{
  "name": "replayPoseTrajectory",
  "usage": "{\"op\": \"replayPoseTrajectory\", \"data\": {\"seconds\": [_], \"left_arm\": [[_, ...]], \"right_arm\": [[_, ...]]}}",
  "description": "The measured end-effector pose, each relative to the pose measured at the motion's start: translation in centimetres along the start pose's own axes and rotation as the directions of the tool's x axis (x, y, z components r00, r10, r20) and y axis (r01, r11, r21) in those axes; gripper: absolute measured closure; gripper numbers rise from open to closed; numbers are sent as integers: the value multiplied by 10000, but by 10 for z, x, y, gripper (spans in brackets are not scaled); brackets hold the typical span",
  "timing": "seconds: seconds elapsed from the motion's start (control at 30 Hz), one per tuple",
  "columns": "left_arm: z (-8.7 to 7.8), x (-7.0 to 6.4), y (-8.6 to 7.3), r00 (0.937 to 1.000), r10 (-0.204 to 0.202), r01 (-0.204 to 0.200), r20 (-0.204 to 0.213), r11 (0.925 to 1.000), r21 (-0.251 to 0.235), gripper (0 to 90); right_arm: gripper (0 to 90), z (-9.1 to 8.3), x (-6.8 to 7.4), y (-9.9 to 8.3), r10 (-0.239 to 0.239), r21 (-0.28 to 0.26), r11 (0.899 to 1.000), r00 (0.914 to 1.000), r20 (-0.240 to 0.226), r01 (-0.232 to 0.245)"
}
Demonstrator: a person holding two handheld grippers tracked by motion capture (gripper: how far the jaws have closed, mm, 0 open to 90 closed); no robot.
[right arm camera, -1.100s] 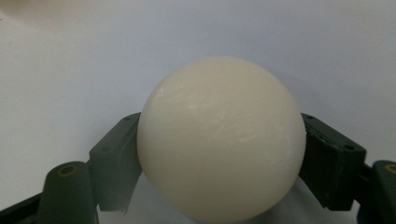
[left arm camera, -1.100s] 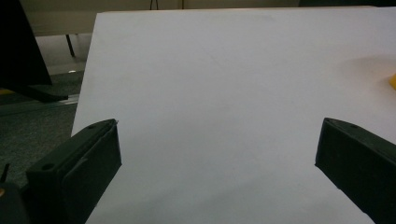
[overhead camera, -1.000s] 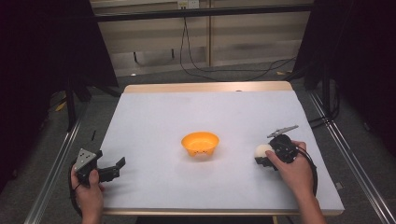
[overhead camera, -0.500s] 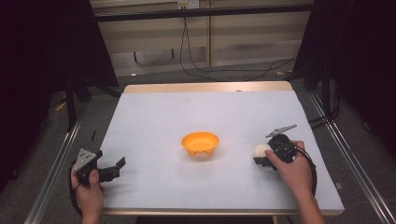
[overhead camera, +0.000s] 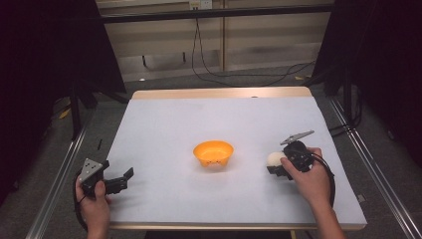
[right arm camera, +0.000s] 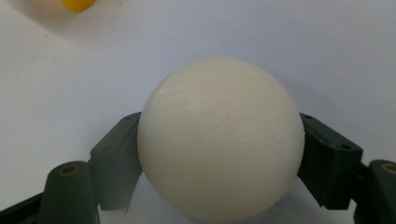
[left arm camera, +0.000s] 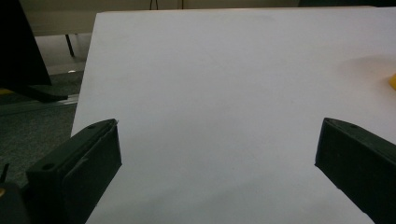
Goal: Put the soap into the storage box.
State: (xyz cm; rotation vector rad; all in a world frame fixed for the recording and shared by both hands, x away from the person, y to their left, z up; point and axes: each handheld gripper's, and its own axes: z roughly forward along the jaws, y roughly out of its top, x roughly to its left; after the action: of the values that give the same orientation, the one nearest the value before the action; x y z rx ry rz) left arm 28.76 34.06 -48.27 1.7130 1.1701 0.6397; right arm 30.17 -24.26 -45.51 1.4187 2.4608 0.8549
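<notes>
- Right gripper (overhead camera: 274, 164) pinched the white ball (right arm camera: 219, 137) between its jaws, one on each side — low over the table (overhead camera: 169, 119), right of the bowl (overhead camera: 213, 152).
- Ball (overhead camera: 274, 159) sat at the right-near part of the table, apart from the bowl; whether it touched the mat I couldn't tell.
- Left gripper (overhead camera: 122, 180) stood spread wide with nothing between the jaws, at the near-left corner, well apart from everything.
- Risk, as a guess: the ball looked smooth and round, so the jaws met it on small patches — it could squirt out forward if the squeeze was uneven or the hand tilted.
- If dropped it would likely roll off the right or near edge; nothing there to stop it.
- Another risk: the bowl looked light and shallow, so a drop from too high could bounce the ball out or knock the bowl aside.
- Bowl: orange, upright, mid-table; pale bits showed low on its near side, too small to tell what they were.
- Bowl's yellow-orange edge (right arm camera: 77, 4) showed at the far left in the right gripper view.
</notes>
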Motion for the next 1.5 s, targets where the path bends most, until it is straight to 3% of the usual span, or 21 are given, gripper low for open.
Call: {"op": "replayPoseTrajectory", "data": {"seconds": [1.5], "left_arm": [[2, 1, 1, 10000, -18, 19, -7, 9999, 125, 2]], "right_arm": [[238, -4, 28, 49, -863, -145, 9962, 9957, -333, 859]]}}
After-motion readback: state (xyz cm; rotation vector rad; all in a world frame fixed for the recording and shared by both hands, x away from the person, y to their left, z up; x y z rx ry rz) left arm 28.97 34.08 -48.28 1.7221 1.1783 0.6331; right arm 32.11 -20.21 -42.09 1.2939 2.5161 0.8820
